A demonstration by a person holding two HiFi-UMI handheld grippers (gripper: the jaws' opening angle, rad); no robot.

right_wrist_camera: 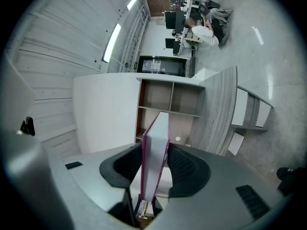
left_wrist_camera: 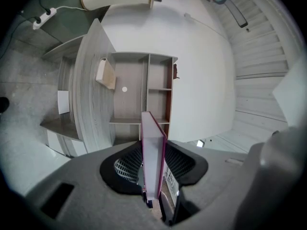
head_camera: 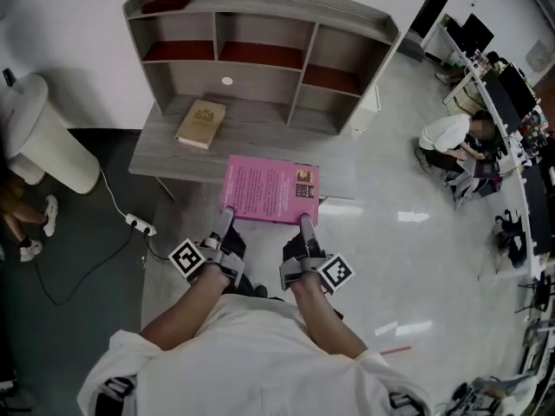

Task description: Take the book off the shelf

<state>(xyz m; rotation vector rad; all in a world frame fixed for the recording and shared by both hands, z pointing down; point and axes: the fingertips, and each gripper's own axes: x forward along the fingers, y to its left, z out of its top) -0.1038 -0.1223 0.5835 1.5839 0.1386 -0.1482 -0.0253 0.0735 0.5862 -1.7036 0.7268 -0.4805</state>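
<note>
A pink book [head_camera: 270,189] lies flat between both grippers, held over the front edge of the grey desk [head_camera: 165,154]. My left gripper [head_camera: 225,217] is shut on its near left corner and my right gripper [head_camera: 305,222] is shut on its near right corner. Seen edge-on, the book [left_wrist_camera: 152,152] stands between the left jaws, and the same book [right_wrist_camera: 156,159] fills the right jaws. The grey shelf unit [head_camera: 260,50] with open compartments stands at the back of the desk.
A tan book [head_camera: 201,124] lies on the desk's left part. A white cylinder [head_camera: 43,137] stands on the floor at left, with a power strip [head_camera: 139,225] and cable nearby. A person [head_camera: 451,141] crouches on the floor at right beside office desks [head_camera: 512,94].
</note>
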